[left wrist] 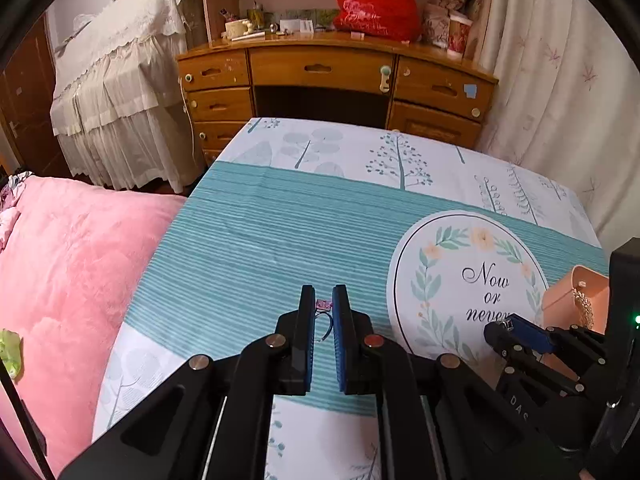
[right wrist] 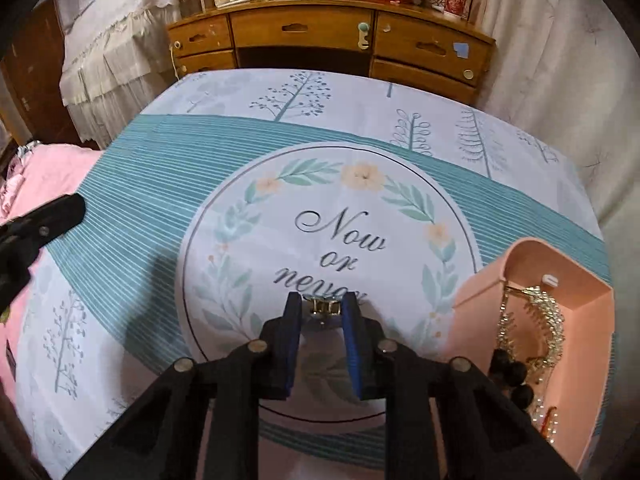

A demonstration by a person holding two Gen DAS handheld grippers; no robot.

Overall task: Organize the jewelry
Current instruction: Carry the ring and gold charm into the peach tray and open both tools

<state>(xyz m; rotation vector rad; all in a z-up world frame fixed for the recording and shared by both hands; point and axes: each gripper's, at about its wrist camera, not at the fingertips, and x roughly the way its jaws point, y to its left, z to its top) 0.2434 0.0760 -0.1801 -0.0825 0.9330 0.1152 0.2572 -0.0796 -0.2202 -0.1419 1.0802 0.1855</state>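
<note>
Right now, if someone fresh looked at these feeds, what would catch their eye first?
Probably the round "Now or never" print in the middle of the teal tablecloth, with the pink box of gold necklaces at its right. Next, each gripper's catch: the left gripper pinches a pink-stoned ring, and the right gripper closes around a small gold piece.

"Now or never" on tablecloth (right wrist: 160, 152)
</note>
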